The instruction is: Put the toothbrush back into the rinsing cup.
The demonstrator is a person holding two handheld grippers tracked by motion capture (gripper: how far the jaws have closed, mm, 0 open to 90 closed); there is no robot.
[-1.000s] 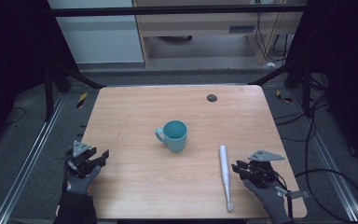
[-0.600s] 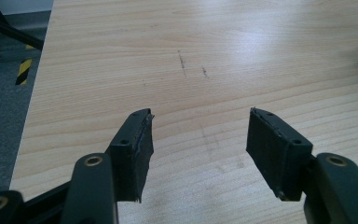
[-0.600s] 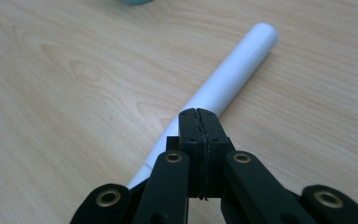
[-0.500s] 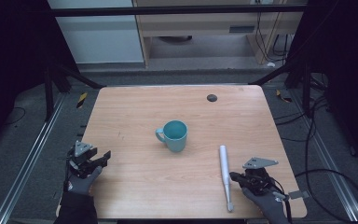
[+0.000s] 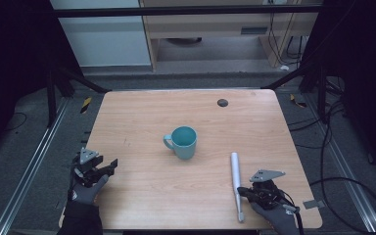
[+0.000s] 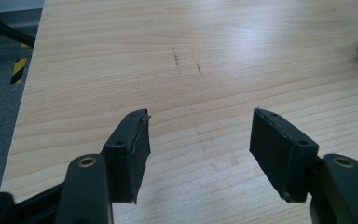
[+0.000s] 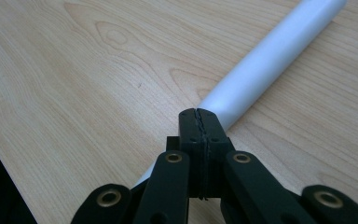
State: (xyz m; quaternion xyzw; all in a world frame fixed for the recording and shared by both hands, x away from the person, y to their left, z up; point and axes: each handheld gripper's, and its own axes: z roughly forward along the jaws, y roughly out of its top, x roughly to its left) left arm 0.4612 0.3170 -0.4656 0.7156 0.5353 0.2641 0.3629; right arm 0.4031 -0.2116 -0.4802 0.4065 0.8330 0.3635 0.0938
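White tube (image 7: pixel 270 60) lies under the pressed-together right gripper (image 7: pixel 198 113), seemingly touching; left gripper (image 6: pixel 200 135) spread.

Left claw (image 6: pixel 198 140) rests low, its 2 jaws spread wide. Right claw (image 7: pixel 199 122) has its jaws pressed together, nothing between them.

A teal mug (image 5: pixel 184 141) stood near the middle of the wooden table (image 5: pixel 142 112), its handle turned to the left. 1 small dark round spot (image 5: pixel 222 102) lay near the far edge. Grey floor (image 5: pixel 24 147) surrounded the table.
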